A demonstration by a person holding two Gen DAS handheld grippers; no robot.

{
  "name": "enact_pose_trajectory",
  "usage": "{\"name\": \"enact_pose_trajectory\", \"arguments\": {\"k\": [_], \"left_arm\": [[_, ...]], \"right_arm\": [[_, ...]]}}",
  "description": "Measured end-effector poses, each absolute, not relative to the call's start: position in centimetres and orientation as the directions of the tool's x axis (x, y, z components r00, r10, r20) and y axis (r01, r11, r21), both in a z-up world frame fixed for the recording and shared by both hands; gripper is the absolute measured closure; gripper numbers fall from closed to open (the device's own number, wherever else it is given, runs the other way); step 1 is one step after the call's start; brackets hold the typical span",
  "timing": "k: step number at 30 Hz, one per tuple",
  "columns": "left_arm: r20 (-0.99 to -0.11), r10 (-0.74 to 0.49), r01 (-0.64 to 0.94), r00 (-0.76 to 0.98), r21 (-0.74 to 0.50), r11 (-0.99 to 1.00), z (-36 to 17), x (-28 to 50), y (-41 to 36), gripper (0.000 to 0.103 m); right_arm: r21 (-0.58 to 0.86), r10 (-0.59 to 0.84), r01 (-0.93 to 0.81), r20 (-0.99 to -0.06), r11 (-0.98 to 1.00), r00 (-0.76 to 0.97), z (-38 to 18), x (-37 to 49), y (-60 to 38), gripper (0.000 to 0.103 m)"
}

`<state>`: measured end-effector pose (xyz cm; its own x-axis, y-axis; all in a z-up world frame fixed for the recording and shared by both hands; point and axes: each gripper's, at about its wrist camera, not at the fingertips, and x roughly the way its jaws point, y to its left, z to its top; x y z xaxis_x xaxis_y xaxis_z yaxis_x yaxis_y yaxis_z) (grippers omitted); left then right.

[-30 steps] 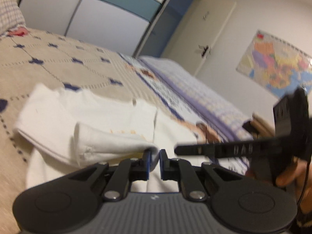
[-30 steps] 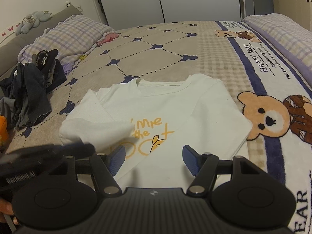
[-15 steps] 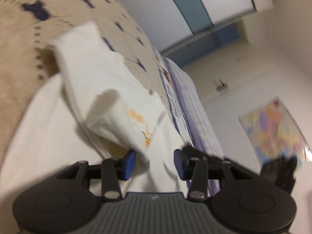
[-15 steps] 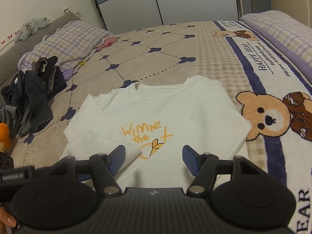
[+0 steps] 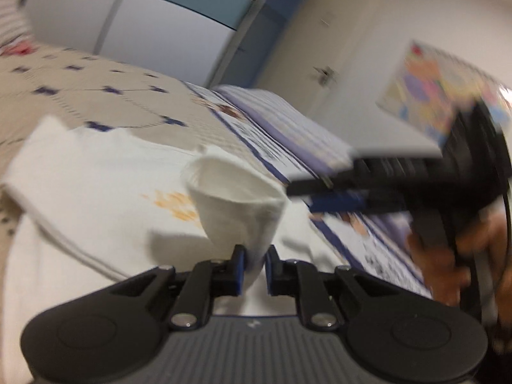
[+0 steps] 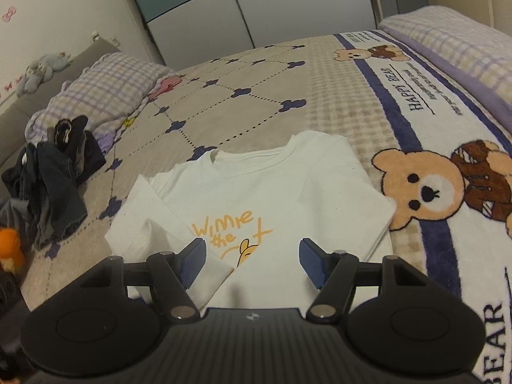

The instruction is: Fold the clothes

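Note:
A white T-shirt (image 6: 272, 192) with orange print lies face up on the bed, and it also fills the lower left of the left wrist view (image 5: 96, 192). Its left sleeve (image 6: 204, 272) is folded in over the chest. My left gripper (image 5: 255, 268) is closing, and its blue pads pinch the sleeve end (image 5: 236, 198), which stands up as a white cone. My right gripper (image 6: 252, 262) hangs open above the shirt's lower half with nothing between its pads. Its blurred black fingers (image 5: 368, 182) show at the right of the left wrist view, held by a person's hand (image 5: 448, 256).
A pile of dark clothes (image 6: 54, 172) lies left of the shirt, with an orange object (image 6: 11, 246) beside it. A checked pillow (image 6: 105, 92) sits at the far left. The bear-print blanket (image 6: 432, 192) covers the right side. Wardrobe doors (image 6: 288, 6) stand behind the bed.
The left gripper let go of the sleeve, stood open half a second ago, and has closed on the sleeve end again. The right gripper has stayed open, drifting slightly over the shirt.

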<state>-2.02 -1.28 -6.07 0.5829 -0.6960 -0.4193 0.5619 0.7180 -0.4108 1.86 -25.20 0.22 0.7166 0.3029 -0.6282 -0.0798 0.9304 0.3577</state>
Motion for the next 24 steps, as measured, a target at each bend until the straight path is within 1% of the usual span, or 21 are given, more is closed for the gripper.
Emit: {"name": "enact_pose_trajectory", "arguments": {"k": [1,2,3,7,8,13,15,17,19,22,24], "left_arm": [[-0.436,-0.704,0.585,0.56,-0.393,0.709,-6.1,-2.1,-1.7,0.085],[-0.451,-0.713,0.607,0.537,-0.38,0.698,-6.2,-2.3,-2.1,0.078],[-0.46,-0.718,0.619,0.523,-0.374,0.691,-6.2,-2.4,-2.2,0.076],[-0.467,-0.735,0.629,0.492,-0.393,0.671,-6.1,-2.5,-2.2,0.071],[-0.462,-0.735,0.624,0.497,-0.398,0.672,-5.9,-2.3,-1.8,0.069],[-0.443,-0.71,0.585,0.547,-0.405,0.703,-4.8,-2.1,0.4,0.062],[-0.452,-0.675,0.553,0.584,-0.388,0.737,-4.5,-1.9,1.5,0.06],[-0.465,-0.627,0.517,0.625,-0.355,0.779,-4.2,-1.6,2.5,0.055],[-0.479,-0.569,0.478,0.669,-0.309,0.822,-3.8,-1.3,3.5,0.05],[-0.498,-0.493,0.411,0.713,-0.271,0.87,-3.4,-0.7,4.9,0.045],[-0.511,-0.456,0.37,0.729,-0.267,0.89,-3.3,-0.1,5.8,0.043]], "right_arm": [[0.381,0.312,-0.068,-0.628,0.922,0.713,0.2,1.9,-25.5,0.036],[0.404,0.322,-0.056,-0.63,0.913,0.706,0.0,2.0,-25.7,0.036],[0.424,0.332,-0.047,-0.63,0.904,0.702,-0.1,2.0,-25.8,0.036],[0.464,0.355,-0.028,-0.638,0.886,0.683,-0.6,2.1,-25.9,0.036],[0.464,0.357,-0.029,-0.64,0.885,0.68,-0.6,2.1,-25.8,0.036],[0.434,0.351,-0.043,-0.664,0.9,0.66,-1.1,2.0,-25.4,0.037],[0.406,0.335,-0.045,-0.68,0.913,0.652,-1.5,1.9,-25.1,0.04],[0.362,0.318,-0.066,-0.703,0.93,0.636,-2.1,2.1,-24.7,0.049],[0.321,0.308,-0.094,-0.724,0.943,0.617,-2.5,2.2,-24.1,0.055],[0.274,0.29,-0.12,-0.75,0.954,0.595,-2.9,2.1,-23.5,0.06],[0.246,0.277,-0.133,-0.765,0.96,0.582,-3.1,1.9,-23.1,0.061]]}}
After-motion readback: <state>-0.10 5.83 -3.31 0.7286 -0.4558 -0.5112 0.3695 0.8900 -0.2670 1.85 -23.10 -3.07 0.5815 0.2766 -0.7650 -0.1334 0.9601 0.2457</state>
